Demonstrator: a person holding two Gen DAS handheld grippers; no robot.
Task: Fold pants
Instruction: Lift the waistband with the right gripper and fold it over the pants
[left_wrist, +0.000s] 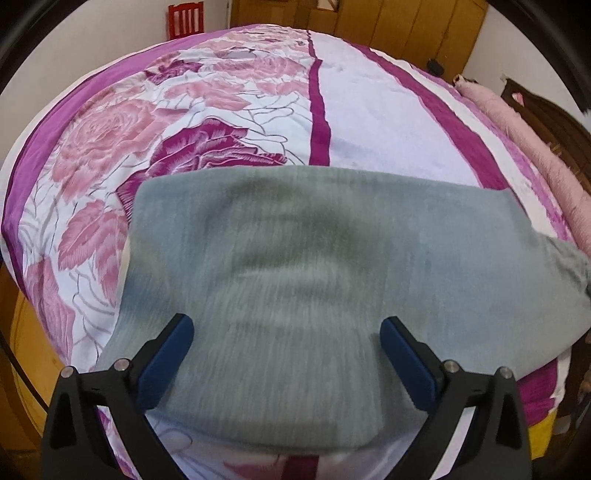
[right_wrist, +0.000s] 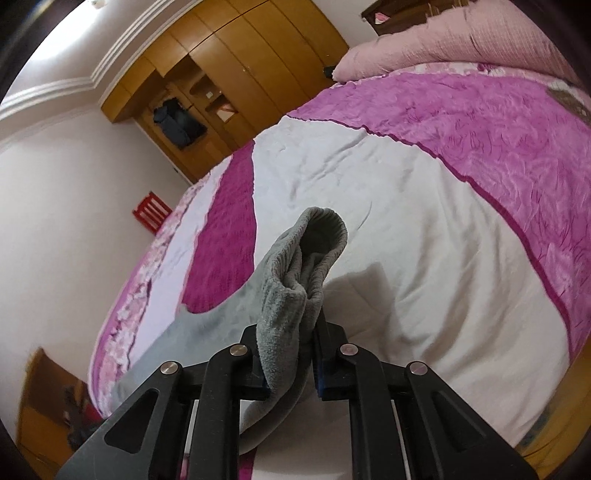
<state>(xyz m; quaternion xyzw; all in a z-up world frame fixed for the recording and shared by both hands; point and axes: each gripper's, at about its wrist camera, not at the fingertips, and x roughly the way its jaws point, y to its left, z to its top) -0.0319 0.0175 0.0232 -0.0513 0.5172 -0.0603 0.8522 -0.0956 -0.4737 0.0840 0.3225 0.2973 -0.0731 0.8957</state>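
Grey fleece pants (left_wrist: 314, 266) lie spread across the near part of a bed with a pink and magenta floral cover (left_wrist: 207, 122). My left gripper (left_wrist: 286, 332) hovers over the near end of the pants, wide open, with blue pads (left_wrist: 183, 336) on either side of the cloth and not pressing it. In the right wrist view my right gripper (right_wrist: 290, 332) is shut on a bunched end of the pants (right_wrist: 295, 280), which stands up in a fold between the fingers and is lifted off the bed. The rest of the pants trails down to the left.
A pink quilted blanket (right_wrist: 443, 40) lies rolled along the far side of the bed. A wooden wardrobe (right_wrist: 236, 74) lines the wall, with a red chair (left_wrist: 185, 18) beside it. The wide white band of the cover (right_wrist: 388, 221) spreads ahead of the right gripper.
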